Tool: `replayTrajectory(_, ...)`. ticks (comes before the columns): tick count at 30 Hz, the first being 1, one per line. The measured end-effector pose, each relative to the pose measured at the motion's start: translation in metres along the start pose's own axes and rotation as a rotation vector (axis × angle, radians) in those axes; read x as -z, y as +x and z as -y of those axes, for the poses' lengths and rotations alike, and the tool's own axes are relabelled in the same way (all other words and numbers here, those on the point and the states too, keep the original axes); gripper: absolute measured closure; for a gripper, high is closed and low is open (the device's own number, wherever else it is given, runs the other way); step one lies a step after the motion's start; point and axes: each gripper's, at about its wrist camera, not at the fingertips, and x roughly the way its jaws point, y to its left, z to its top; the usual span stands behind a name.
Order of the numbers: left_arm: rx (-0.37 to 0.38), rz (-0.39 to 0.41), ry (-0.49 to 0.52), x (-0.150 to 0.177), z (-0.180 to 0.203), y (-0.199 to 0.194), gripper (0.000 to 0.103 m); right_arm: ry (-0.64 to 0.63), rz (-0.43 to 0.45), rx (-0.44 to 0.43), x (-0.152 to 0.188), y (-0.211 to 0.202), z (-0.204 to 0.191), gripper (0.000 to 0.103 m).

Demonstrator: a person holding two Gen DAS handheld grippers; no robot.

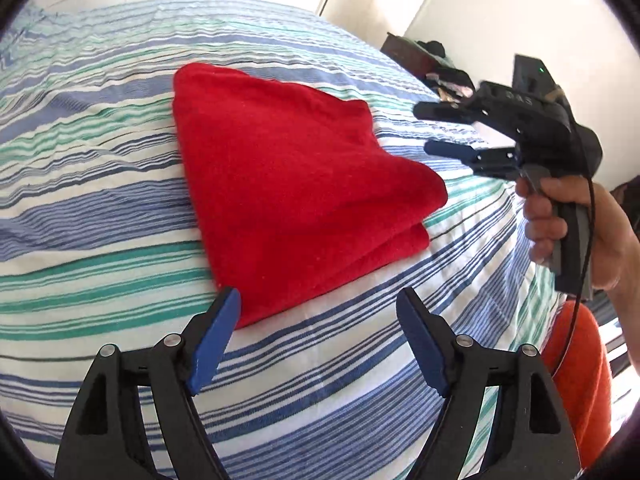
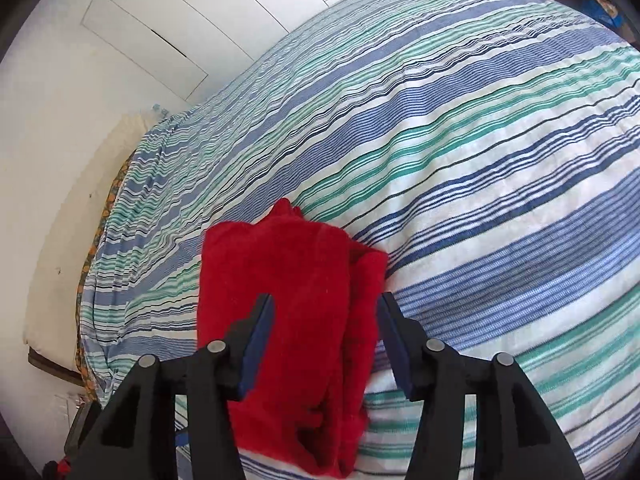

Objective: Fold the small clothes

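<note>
A red garment (image 1: 292, 188) lies folded into a compact stack on the striped bedspread (image 1: 100, 168). My left gripper (image 1: 318, 300) is open and empty, hovering just in front of the garment's near corner. My right gripper (image 1: 426, 128) shows in the left wrist view, held in a hand to the right of the garment, jaws open and empty. In the right wrist view the right gripper (image 2: 326, 304) is open above the folded garment (image 2: 296, 300), not touching it.
The bedspread (image 2: 480, 160) covers the whole bed. White cupboard doors (image 2: 160, 28) stand beyond the bed's far side. Dark bags and clutter (image 1: 432, 64) lie on the floor by the wall. An orange-clad leg (image 1: 580, 380) is at the bed's right edge.
</note>
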Motion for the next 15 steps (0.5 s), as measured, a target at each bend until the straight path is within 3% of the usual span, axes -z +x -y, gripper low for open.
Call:
replayTrajectory(3, 0.007, -0.004, -0.074, 0.017, -0.009, -0.008, 0.021, 0.022, -0.031, -0.020, 0.030, -0.020, 0.003, 0.041)
replayTrajectory(6, -0.007, -0.023, -0.126, 0.026, -0.018, -0.011, 0.021, -0.030, -0.099, 0.009, 0.045, 0.001, -0.003, 0.042)
replayTrajectory(7, -0.009, -0.021, -0.139, 0.026, -0.020, -0.015, 0.021, -0.051, -0.126, -0.010, 0.047, 0.011, -0.007, 0.063)
replayTrajectory(8, -0.011, -0.014, -0.150, 0.025, -0.023, -0.021, 0.021, -0.082, -0.163, -0.029, 0.049, 0.019, -0.012, 0.096)
replayTrajectory(10, -0.015, 0.015, -0.162, 0.026, -0.026, -0.037, 0.021, -0.094, -0.169, -0.018, 0.054, 0.013, -0.017, 0.097)
replayTrajectory(12, -0.014, 0.053, -0.176, 0.026, -0.031, -0.054, 0.021, -0.003, -0.135, -0.151, 0.052, -0.006, -0.021, 0.097)
replayTrajectory(14, -0.005, 0.081, -0.200, 0.025, -0.037, -0.062, 0.018, 0.181, -0.130, -0.300, 0.058, -0.018, -0.005, 0.097)
replayTrajectory(15, 0.000, 0.086, -0.209, 0.024, -0.037, -0.062, 0.017, 0.234, -0.142, -0.304, 0.064, -0.015, 0.003, 0.097)
